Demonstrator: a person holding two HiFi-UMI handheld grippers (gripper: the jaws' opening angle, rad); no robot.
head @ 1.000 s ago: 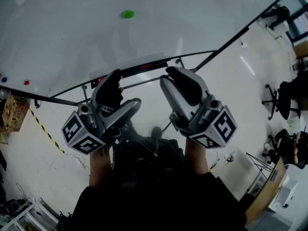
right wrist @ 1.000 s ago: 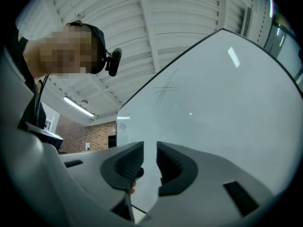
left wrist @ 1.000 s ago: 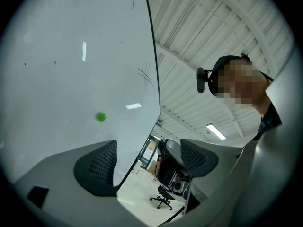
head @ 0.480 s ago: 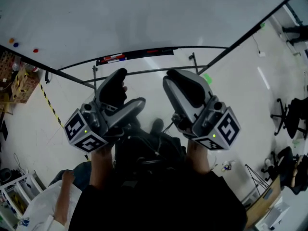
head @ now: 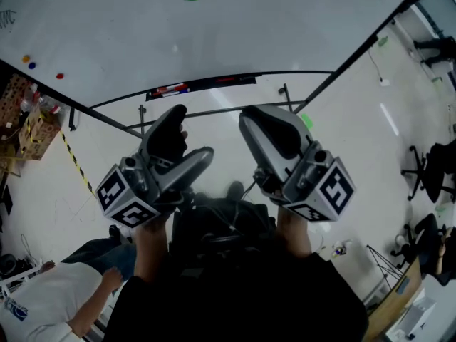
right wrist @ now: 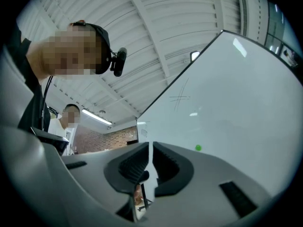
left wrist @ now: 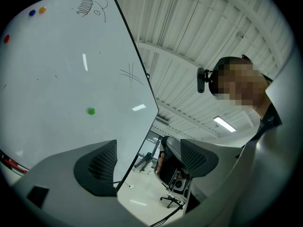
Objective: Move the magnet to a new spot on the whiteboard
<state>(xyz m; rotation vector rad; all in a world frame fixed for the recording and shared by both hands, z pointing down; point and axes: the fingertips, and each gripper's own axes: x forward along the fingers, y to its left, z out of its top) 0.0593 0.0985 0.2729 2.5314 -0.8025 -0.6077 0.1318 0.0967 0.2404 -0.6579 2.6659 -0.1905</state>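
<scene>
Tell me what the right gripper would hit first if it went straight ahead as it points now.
Probably the whiteboard, bare surface near its edge, not the green magnet. The right gripper's jaws are closing with nothing between them. Depth is unclear.

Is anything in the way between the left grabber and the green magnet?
Nothing visible. The green magnet sits alone on the bare whiteboard, with only open air between it and the left gripper.

A black office chair stood on the pale floor at the right; yellow-black tape ran beside a cardboard box at the left; a person in a white shirt showed at the lower-left corner; a strip light glowed overhead.
</scene>
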